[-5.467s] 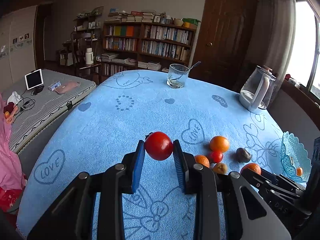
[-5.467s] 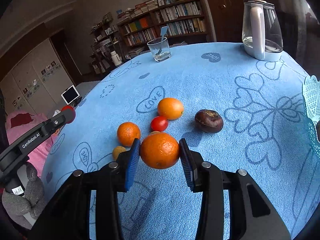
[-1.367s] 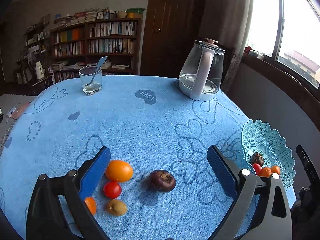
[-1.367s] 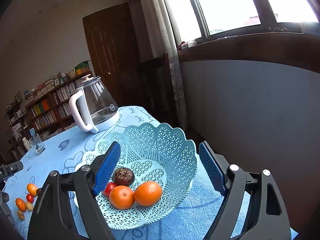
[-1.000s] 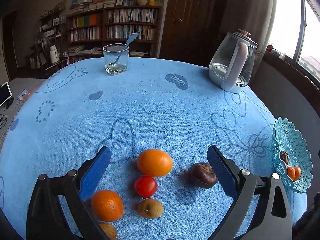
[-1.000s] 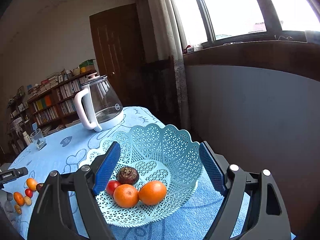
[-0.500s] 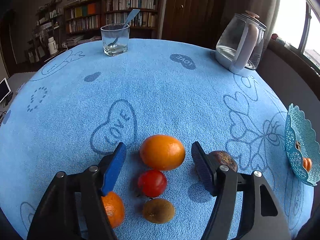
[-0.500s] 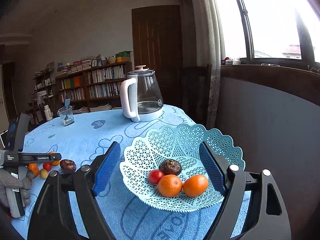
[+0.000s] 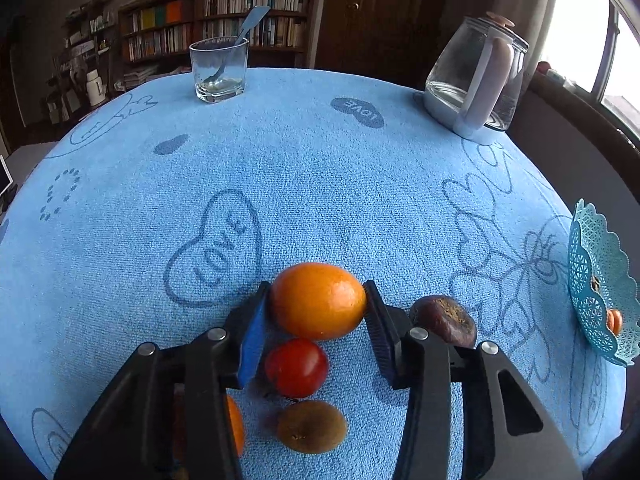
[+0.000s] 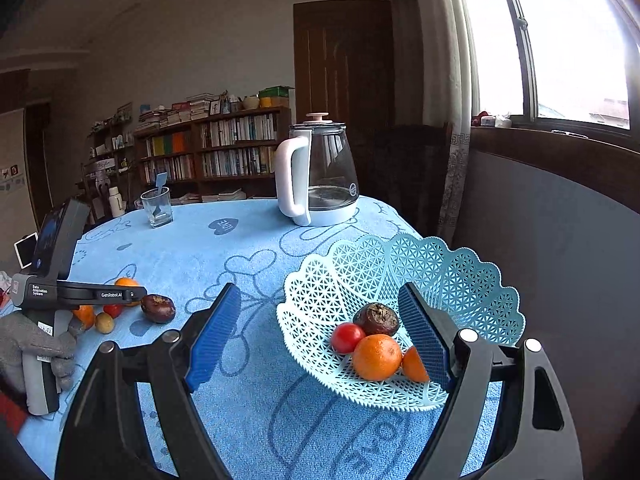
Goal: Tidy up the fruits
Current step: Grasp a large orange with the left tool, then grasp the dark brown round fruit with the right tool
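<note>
Now the large round orange (image 9: 318,300) is pinched by the just-closing left claw (image 9: 316,320); the right claw (image 10: 320,328), held open, is empty beside the pale blue lattice basket (image 10: 460,276) at the table (image 9: 320,180) edge.

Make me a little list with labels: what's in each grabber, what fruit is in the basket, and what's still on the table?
Left gripper: jaws just closing, pads against the orange on the cloth
Right gripper: open, empty, by the basket
In basket: two oranges, a tomato, a dark fruit
Still on cloth: tomato, kiwi, dark fruit, another orange
Also: glass, kettle
</note>
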Demonstrator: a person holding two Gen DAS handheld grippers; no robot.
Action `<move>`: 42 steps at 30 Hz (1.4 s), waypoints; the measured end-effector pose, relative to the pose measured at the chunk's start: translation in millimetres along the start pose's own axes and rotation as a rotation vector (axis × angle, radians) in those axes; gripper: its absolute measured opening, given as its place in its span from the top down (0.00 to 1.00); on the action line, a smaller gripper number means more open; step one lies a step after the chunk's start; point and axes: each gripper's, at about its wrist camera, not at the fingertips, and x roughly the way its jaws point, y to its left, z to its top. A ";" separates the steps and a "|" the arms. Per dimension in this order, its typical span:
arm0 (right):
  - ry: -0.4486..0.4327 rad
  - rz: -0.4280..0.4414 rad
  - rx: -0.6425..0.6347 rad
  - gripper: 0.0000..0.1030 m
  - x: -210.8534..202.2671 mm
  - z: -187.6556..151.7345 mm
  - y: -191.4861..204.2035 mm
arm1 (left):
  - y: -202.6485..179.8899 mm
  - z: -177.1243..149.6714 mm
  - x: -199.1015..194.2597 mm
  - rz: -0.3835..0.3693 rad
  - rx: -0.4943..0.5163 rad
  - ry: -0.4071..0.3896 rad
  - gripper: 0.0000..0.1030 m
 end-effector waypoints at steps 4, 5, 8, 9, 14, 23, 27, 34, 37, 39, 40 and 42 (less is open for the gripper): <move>0.003 0.011 -0.009 0.20 -0.9 -0.8 3.5 | 3.6 0.0 -7.5 -0.022 -0.023 -0.025 0.56; 0.005 0.016 -0.009 0.20 -1.4 -0.9 4.4 | 4.0 0.5 -10.1 -0.025 -0.027 -0.032 0.56; 0.018 0.044 0.002 0.20 -2.2 -0.2 7.2 | 4.5 2.3 -21.3 -0.027 -0.035 -0.066 0.56; 0.026 0.061 0.010 0.20 -2.0 0.2 8.1 | 4.7 3.1 -26.1 -0.026 -0.036 -0.080 0.56; 0.077 0.153 0.042 0.20 1.7 5.1 20.7 | 8.0 7.8 -52.0 -0.015 -0.051 -0.159 0.56; 0.250 0.329 0.014 0.20 45.6 19.2 78.4 | 14.1 9.8 -86.1 0.025 -0.073 -0.273 0.55; 0.369 0.396 0.022 0.20 79.5 14.1 103.6 | 18.4 9.4 -93.6 0.041 -0.086 -0.303 0.56; 0.522 0.421 0.062 0.41 131.0 1.4 130.3 | 25.0 10.6 -97.7 0.028 -0.116 -0.310 0.55; 0.519 0.396 0.031 0.43 140.0 2.0 141.2 | 27.2 10.4 -96.8 0.027 -0.125 -0.307 0.55; 0.513 0.377 0.014 0.43 145.3 3.5 145.7 | 28.2 10.1 -96.8 0.026 -0.131 -0.305 0.55; 0.517 0.370 0.010 0.47 148.8 3.5 146.8 | 29.1 9.9 -97.3 0.025 -0.132 -0.305 0.55; 0.532 0.360 0.007 0.51 155.1 1.5 149.3 | 28.9 10.0 -97.5 0.024 -0.133 -0.305 0.55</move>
